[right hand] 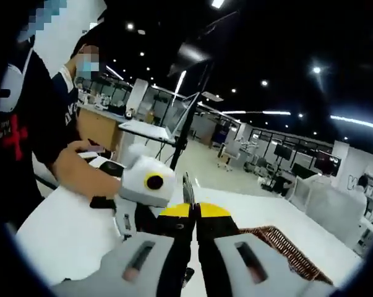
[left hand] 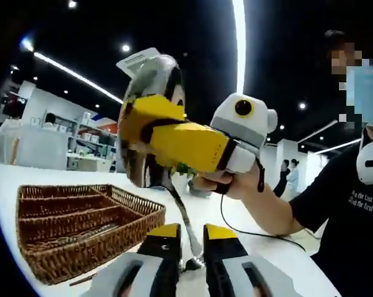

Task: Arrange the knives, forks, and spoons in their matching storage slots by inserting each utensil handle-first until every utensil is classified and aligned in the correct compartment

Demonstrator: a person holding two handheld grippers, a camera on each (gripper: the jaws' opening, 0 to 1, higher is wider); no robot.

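Utensil pinched between both nearly closed tongs, above wicker tray

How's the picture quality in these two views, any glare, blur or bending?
Left gripper view: ceiling light strips blow out white and curve with the fisheye; the other tool is close and sharp, the wicker tray clear. Right gripper view: dark ceiling with small bright spots, white table a little washed out, background shelves soft.

Bright ceiling strip lights glare against dark ceiling; fisheye edges bend, foreground blurred
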